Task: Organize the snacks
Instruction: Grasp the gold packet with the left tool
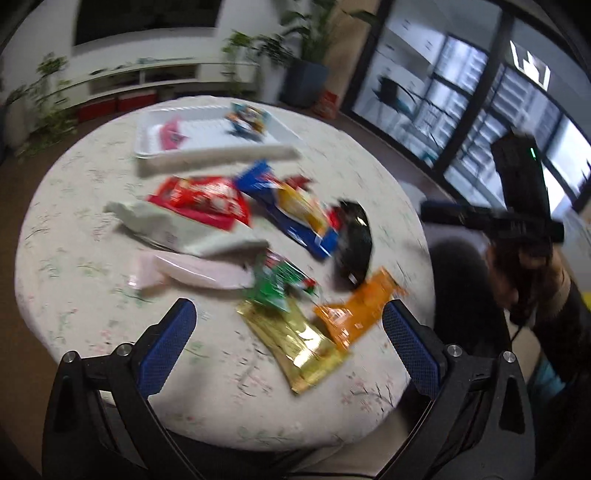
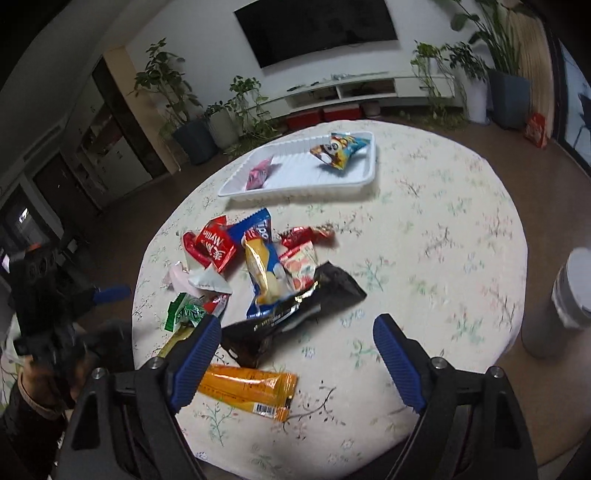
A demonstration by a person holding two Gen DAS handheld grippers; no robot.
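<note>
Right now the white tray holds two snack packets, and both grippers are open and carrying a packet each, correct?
Not quite. Both wrist views show the left gripper and right gripper open but empty. The white tray does hold two packets.

Pretty sure I'm in someone's living room here: big flat TV (image 2: 316,29) on the white wall, a low white media shelf (image 2: 369,88) under it, potted plants (image 2: 177,99) all around, and a round table (image 2: 443,229) with a floral cloth. Tall dark-framed glass doors (image 1: 461,96) along one side.
</note>
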